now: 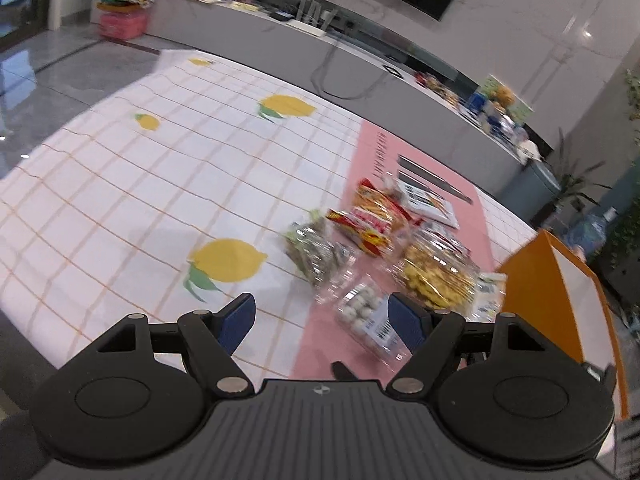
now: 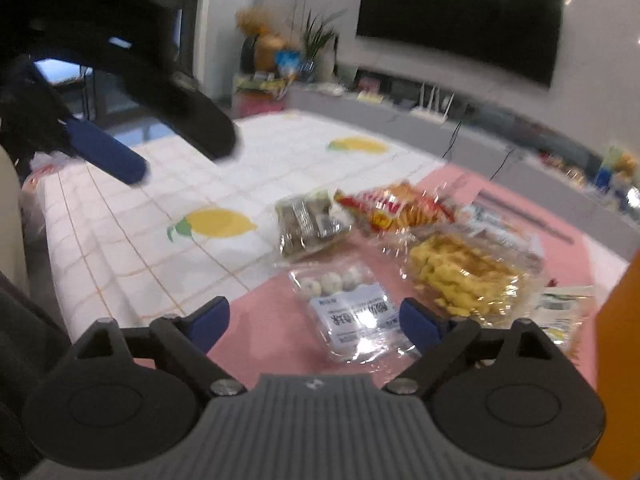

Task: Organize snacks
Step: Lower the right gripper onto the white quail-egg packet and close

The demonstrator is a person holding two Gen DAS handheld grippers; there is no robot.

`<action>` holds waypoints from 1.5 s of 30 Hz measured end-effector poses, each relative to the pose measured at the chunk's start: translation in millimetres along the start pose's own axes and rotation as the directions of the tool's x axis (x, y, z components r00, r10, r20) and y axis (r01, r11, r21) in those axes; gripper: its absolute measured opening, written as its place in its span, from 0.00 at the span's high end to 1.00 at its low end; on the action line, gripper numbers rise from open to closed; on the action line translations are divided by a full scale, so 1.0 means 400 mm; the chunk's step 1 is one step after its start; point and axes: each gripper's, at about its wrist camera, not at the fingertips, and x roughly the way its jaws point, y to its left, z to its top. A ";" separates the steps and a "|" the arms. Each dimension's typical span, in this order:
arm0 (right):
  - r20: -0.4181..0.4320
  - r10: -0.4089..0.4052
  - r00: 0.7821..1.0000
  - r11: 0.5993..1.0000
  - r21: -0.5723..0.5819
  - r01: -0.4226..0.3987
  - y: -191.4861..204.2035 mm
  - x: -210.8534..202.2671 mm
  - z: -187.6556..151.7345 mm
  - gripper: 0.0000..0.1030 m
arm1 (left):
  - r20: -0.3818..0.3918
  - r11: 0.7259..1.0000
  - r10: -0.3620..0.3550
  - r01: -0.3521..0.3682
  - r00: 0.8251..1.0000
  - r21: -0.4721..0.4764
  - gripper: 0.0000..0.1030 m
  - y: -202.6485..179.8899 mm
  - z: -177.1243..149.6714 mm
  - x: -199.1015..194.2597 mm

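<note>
Blue pads (image 2: 416, 322) of the right tool (image 2: 314, 320) are seen spread wide with nothing gripped; the clear packet of white balls (image 2: 344, 304) lies on the pink mat (image 2: 272, 320) just ahead, partly between them, its long axis running away from the tool and slightly left. The left tool (image 1: 322, 320) is likewise held apart and empty, with the same packet (image 1: 370, 316) off toward its right pad. The right tool is judged the nearer and better aligned. Remaining snacks (image 2: 460, 276) are clustered beyond on the counter (image 2: 120, 240), beside an orange box (image 1: 560, 280).
</note>
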 end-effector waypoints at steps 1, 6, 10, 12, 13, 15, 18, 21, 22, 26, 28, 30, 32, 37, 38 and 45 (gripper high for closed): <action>-0.015 -0.024 1.000 1.000 -0.014 0.024 -0.009 0.017 0.001 0.12 | 0.003 1.000 0.009 -0.009 1.000 0.003 0.14 0.002 0.003 0.002; -0.055 -0.039 0.998 0.999 0.021 0.040 -0.057 0.063 -0.004 0.07 | -0.005 1.000 0.007 -0.007 1.000 0.015 0.14 -0.004 0.010 0.014; -0.063 -0.004 0.998 0.996 0.085 0.009 -0.085 0.080 0.000 0.07 | -0.007 0.999 0.005 -0.005 1.000 0.043 0.14 -0.014 0.008 0.017; -0.061 0.026 0.998 0.994 0.106 -0.019 -0.090 0.085 0.002 0.18 | -0.009 0.999 0.010 -0.010 1.000 0.053 0.14 -0.018 0.005 0.019; -0.058 0.040 0.998 0.992 0.120 -0.033 -0.092 0.083 0.002 0.22 | -0.012 0.998 0.012 -0.011 1.000 0.055 0.14 -0.018 0.005 0.020; -0.055 0.026 0.998 0.994 0.109 -0.020 -0.082 0.072 -0.001 0.33 | -0.014 0.999 0.015 -0.014 1.000 0.051 0.14 -0.017 0.005 0.022; -0.057 0.019 0.998 0.993 0.116 -0.012 -0.068 0.052 -0.011 0.35 | -0.015 0.999 0.014 -0.013 1.000 0.044 0.14 -0.014 0.005 0.022; -0.067 0.018 0.998 0.993 0.119 -0.010 -0.059 0.028 -0.023 0.36 | -0.016 0.999 0.013 -0.013 1.000 0.041 0.14 -0.013 0.003 0.020; -0.073 0.018 0.997 0.993 0.121 -0.009 -0.056 0.020 -0.026 0.36 | -0.016 0.999 0.012 -0.012 1.000 0.043 0.14 -0.013 0.003 0.021; -0.104 0.025 0.994 0.992 0.123 -0.012 -0.052 -0.007 -0.041 0.35 | -0.018 0.999 0.009 -0.008 1.000 0.044 0.14 -0.012 0.000 0.022; -0.117 0.041 0.992 0.992 0.122 -0.026 -0.049 -0.022 -0.048 0.33 | -0.020 0.999 0.008 -0.007 1.000 0.046 0.14 -0.012 -0.001 0.025; -0.111 0.061 0.992 0.993 0.111 -0.049 -0.046 -0.032 -0.059 0.23 | -0.022 0.999 0.011 -0.010 1.000 0.048 0.14 -0.012 -0.004 0.028; -0.089 0.065 0.994 0.994 0.092 -0.057 -0.040 -0.034 -0.070 0.13 | -0.024 0.999 0.016 -0.014 1.000 0.050 0.14 -0.013 -0.005 0.029; -0.032 0.088 0.996 0.992 0.091 -0.085 -0.050 -0.030 -0.095 0.05 | -0.021 0.998 0.019 -0.018 1.000 0.054 0.14 -0.014 -0.002 0.030; -0.024 0.087 0.996 0.992 0.089 -0.085 -0.055 -0.028 -0.095 0.05 | -0.023 0.998 0.020 -0.019 1.000 0.054 0.14 -0.013 -0.002 0.030; 0.024 0.121 0.992 0.983 0.137 -0.123 -0.077 -0.020 -0.093 0.05 | -0.026 0.997 0.021 -0.019 0.999 0.070 0.14 -0.021 -0.004 0.032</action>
